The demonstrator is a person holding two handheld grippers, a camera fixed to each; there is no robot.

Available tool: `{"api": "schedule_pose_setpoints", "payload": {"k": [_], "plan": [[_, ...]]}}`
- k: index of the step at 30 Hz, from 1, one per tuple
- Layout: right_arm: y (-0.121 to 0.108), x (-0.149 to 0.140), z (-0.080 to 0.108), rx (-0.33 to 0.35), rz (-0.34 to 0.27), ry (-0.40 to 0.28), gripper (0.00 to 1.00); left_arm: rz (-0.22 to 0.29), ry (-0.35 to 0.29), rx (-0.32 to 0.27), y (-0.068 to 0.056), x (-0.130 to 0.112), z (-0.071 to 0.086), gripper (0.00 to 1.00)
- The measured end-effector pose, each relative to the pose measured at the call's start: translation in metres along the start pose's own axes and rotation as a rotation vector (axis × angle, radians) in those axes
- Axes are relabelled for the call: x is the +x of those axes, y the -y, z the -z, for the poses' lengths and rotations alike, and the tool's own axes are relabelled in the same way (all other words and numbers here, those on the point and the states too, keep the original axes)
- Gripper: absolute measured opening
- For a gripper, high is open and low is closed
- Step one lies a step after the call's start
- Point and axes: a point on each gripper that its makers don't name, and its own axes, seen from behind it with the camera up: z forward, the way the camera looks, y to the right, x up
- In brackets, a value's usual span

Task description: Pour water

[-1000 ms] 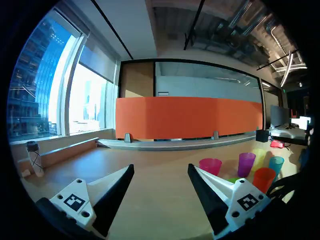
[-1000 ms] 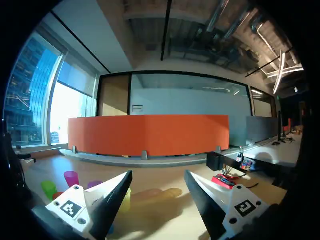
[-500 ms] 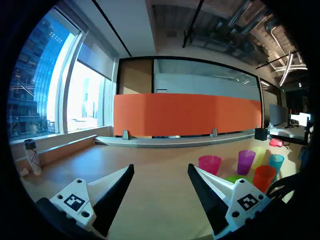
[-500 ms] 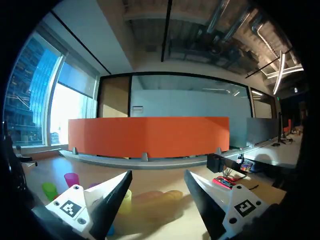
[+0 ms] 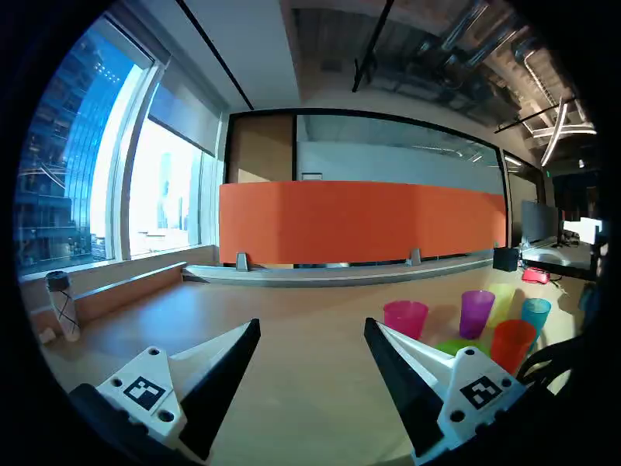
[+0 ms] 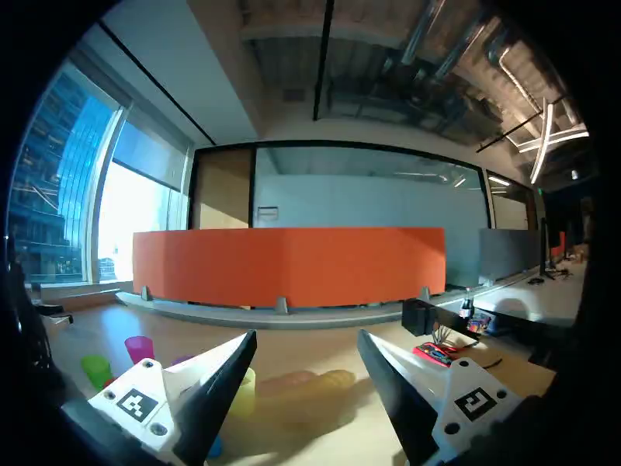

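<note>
L gripper (image 5: 310, 325) wide open, empty, over tabletop (image 5: 307, 380). R gripper (image 6: 306, 335) wide open, nothing held. Pink cup (image 5: 405, 318), purple cup (image 5: 475, 311), orange cup (image 5: 512, 344) clustered right of L gripper. Bottle (image 5: 60, 307) far left by window (image 5: 163, 194).

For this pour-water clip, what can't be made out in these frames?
Green cup, left gripper view: mostly behind a finger of the left tool.
Yellow cup, right gripper view: partly behind a finger of the right tool.
Bottle, near the left gripper view's edge: too small to judge its water level.
</note>
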Motion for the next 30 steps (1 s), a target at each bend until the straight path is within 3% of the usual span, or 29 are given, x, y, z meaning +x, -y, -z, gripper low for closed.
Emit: {"api": "schedule_pose_setpoints", "payload": {"k": [9, 21, 30], "plan": [[-0.003, -0.007, -0.007, 0.001, 0.023, -0.003, 1.00, 0.001, 0.000, -0.001, 0.000, 0.000, 0.001, 1.00], [-0.011, -0.018, -0.016, -0.002, -0.018, -0.032, 1.00, 0.000, 0.001, -0.001, 0.000, 0.000, 0.002, 1.00], [-0.008, -0.040, -0.018, 0.017, -0.027, -0.004, 0.99, 0.000, 0.001, -0.001, 0.000, 0.000, 0.002, 1.00]]}}
